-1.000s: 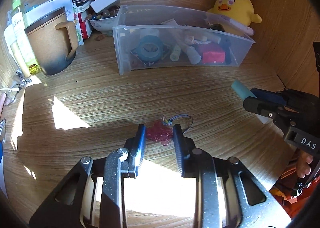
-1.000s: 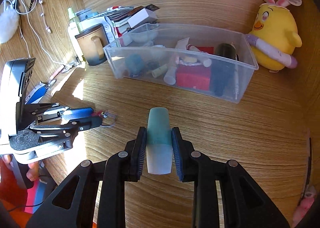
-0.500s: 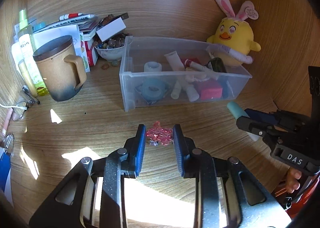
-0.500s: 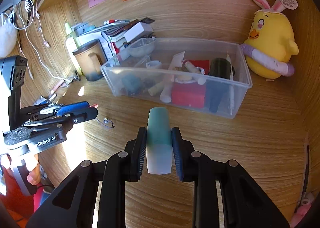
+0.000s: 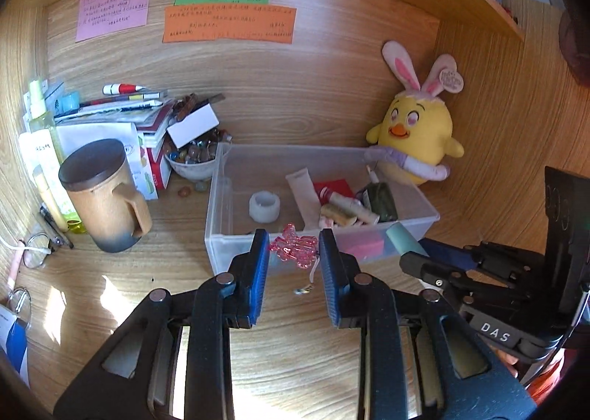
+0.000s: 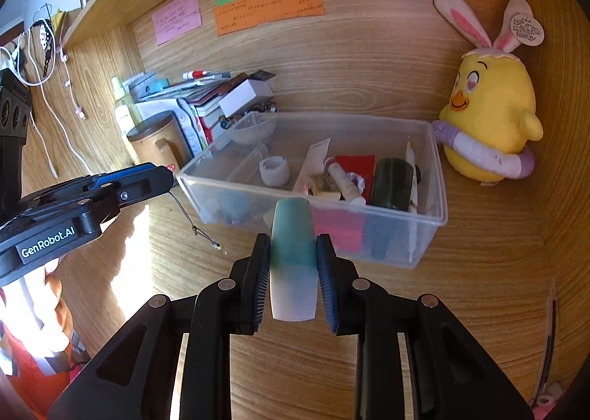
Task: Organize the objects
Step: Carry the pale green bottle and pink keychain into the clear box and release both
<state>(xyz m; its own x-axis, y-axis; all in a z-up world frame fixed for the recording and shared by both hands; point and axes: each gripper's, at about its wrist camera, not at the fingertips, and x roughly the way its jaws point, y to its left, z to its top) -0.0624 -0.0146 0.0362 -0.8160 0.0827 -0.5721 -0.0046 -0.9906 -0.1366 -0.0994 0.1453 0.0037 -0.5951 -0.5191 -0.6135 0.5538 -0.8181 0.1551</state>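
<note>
My left gripper (image 5: 294, 254) is shut on a pink translucent charm (image 5: 293, 248) whose thin cord dangles below it, held in the air just in front of the clear plastic bin (image 5: 217, 235). My right gripper (image 6: 293, 265) is shut on a teal and white tube (image 6: 294, 257), held above the desk close to the bin's front wall (image 6: 424, 224). The bin holds a white tape roll (image 5: 264, 206), tubes, a red box and a dark bottle. The left gripper also shows at the left of the right wrist view (image 6: 167, 173).
A brown lidded mug (image 5: 105, 195), bottles, a stack of books and a bowl of beads (image 5: 193, 160) stand left of the bin. A yellow chick plush (image 5: 416, 136) sits at the back right. Sticky notes hang on the back wall.
My left gripper has lifted the pink charm off the desk and carried it forward to the bin's front. My right gripper has risen and moved nearer the bin with the tube.
</note>
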